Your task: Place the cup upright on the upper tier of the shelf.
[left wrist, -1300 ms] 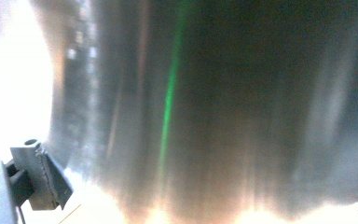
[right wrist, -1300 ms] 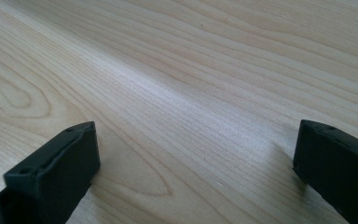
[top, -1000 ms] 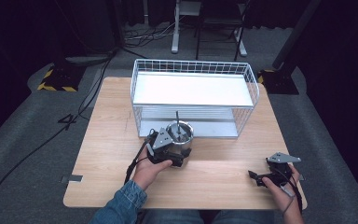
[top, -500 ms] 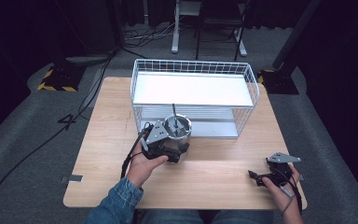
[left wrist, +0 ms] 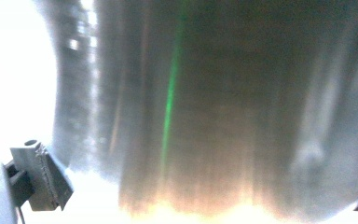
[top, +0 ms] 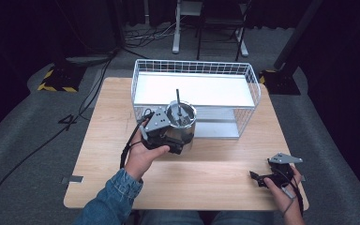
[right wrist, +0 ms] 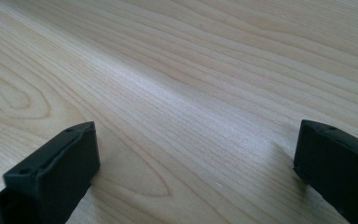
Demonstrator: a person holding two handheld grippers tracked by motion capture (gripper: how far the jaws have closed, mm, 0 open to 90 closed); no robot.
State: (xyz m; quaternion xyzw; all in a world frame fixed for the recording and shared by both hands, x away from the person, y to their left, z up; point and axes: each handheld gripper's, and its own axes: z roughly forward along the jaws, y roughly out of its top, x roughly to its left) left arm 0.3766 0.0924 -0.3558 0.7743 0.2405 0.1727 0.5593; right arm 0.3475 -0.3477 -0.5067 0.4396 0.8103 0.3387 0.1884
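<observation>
A shiny metal pot with a thin dark rod standing up in it hangs above the table, just in front of the wire basket. My left gripper is shut on the pot's near wall, held from below by a hand in a denim sleeve. In the left gripper view the pot's blurred metal wall sits right against the camera, between the jaws of the left gripper. My right gripper rests at the table's front right, open. In the right gripper view the right gripper has only bare wood between its jaws.
The white wire basket has a white floor and stands at the back of the wooden table. Beyond the table are a dark floor, cables and a chair base.
The left hand has lifted the pot up off the table, and it now reaches about the height of the basket's front rim. The right hand has stayed put.
</observation>
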